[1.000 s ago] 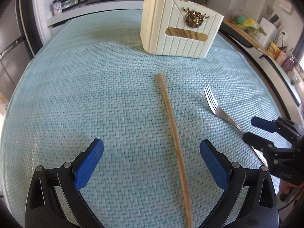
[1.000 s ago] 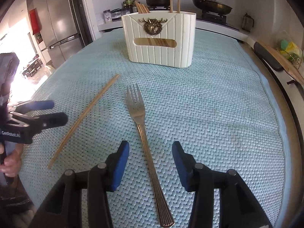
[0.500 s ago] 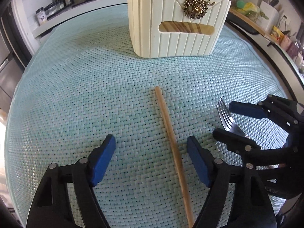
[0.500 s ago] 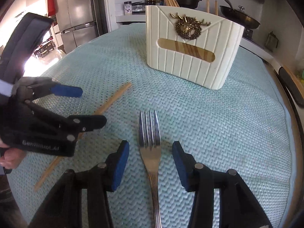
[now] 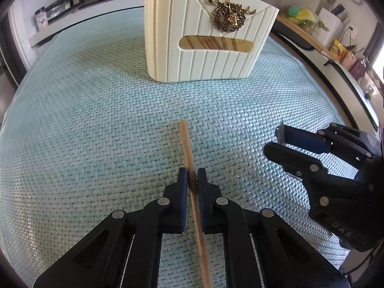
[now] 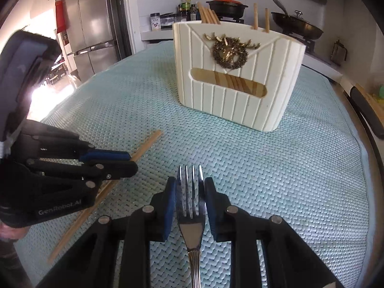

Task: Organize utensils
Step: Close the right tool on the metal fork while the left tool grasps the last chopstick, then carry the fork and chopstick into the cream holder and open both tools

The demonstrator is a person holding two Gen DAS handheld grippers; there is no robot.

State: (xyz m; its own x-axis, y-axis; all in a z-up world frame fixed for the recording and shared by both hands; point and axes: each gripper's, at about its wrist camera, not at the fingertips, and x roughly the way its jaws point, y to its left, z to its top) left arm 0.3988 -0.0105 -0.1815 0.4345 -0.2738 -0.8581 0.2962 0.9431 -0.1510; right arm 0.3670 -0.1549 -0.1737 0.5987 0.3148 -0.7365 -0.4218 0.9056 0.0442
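A cream ribbed utensil holder with a brass deer wreath stands on the mat ahead; it also shows in the right wrist view, with several chopsticks sticking out of its top. My left gripper is shut on a wooden chopstick that lies on the mat. My right gripper is closed on the head of a silver fork, which lies flat on the mat. The left gripper also shows in the right wrist view, and the right gripper in the left wrist view.
A pale teal woven mat covers the table. A stove with a red-lidded pot and a pan stands behind, with jars and a steel fridge at the left. A shelf of items runs along the right.
Both grippers moved forward and closed. The left shut on the chopstick and the right closed on the fork's head. The holder looks nearer.
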